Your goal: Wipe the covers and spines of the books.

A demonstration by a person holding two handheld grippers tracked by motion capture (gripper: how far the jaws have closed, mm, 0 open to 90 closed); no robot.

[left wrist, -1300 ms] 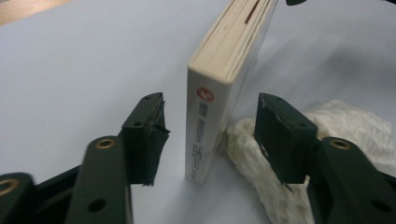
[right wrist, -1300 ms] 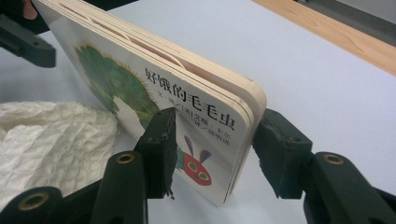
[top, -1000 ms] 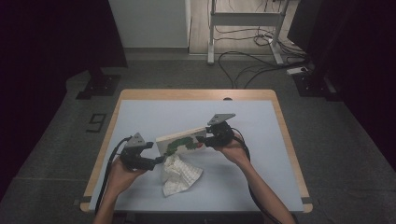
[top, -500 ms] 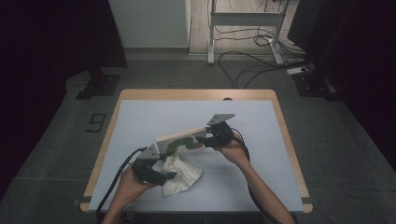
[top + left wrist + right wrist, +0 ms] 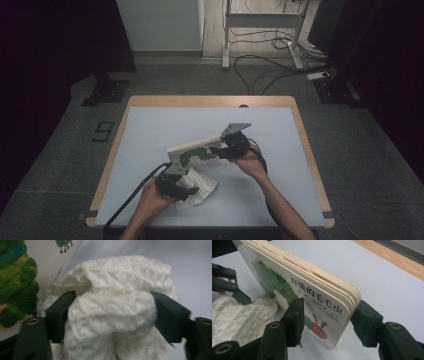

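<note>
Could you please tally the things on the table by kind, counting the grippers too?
Board book: 1
White knitted cloth: 1
Grippers: 2, the left gripper and the right gripper
Total: 4

book [image 5: 15, 277] cropped at frame edge, cloth [image 5: 112, 315] base hidden

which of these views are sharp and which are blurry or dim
High view: dim, with dark surroundings, the pale table the brightest area, detail small but clear. Left gripper view: the white knitted cloth sits very close and looks soft, and the fingers are slightly smeared. Right gripper view: sharp, the board book title crisp; the wooden table edge behind is slightly soft.
</note>
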